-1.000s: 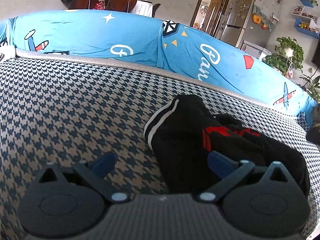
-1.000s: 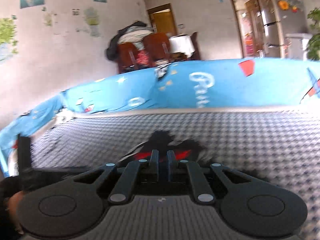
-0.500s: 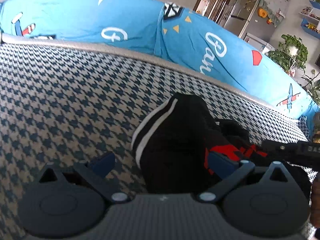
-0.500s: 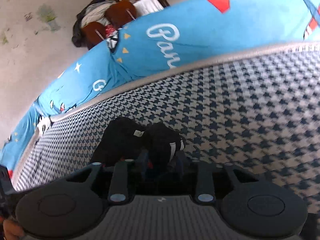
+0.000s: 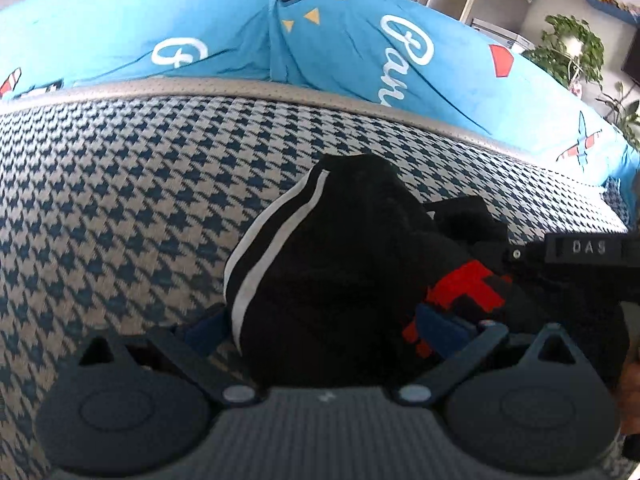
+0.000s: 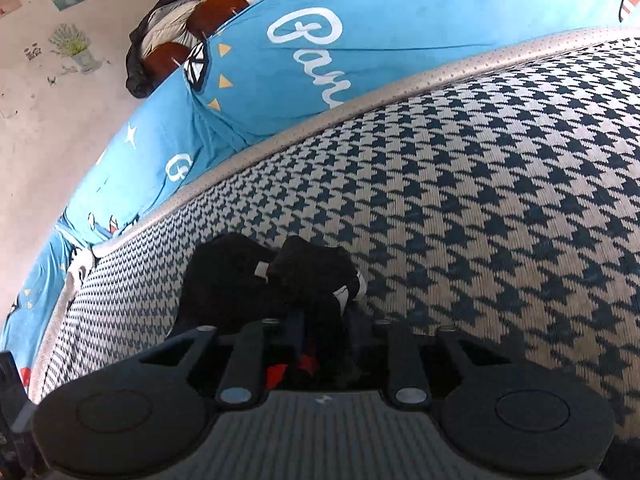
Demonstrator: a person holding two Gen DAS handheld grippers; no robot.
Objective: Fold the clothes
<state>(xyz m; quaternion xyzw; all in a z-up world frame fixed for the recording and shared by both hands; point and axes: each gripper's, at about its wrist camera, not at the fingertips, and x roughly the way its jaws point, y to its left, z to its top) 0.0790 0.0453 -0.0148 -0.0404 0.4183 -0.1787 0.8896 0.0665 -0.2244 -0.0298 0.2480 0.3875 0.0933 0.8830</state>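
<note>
Black garment [image 6: 280, 280] between narrowed right fingers [image 6: 298, 332]

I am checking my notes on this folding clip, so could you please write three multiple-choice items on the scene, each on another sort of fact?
1. Where does the garment lie?
A. on the checked cushion
B. on a wooden chair
C. on the floor

2. What colour are the stripes along the garment's edge?
A. yellow
B. white
C. green

3. How do the left tongs stand?
A. shut with nothing in them
B. shut on a blue pillow
C. wide open, one finger each side of the garment

Key:
1 A, the black heap rests on the houndstooth fabric.
2 B, two pale bands run down the black cloth.
3 C, the blue pads sit far apart around the heap.
</note>
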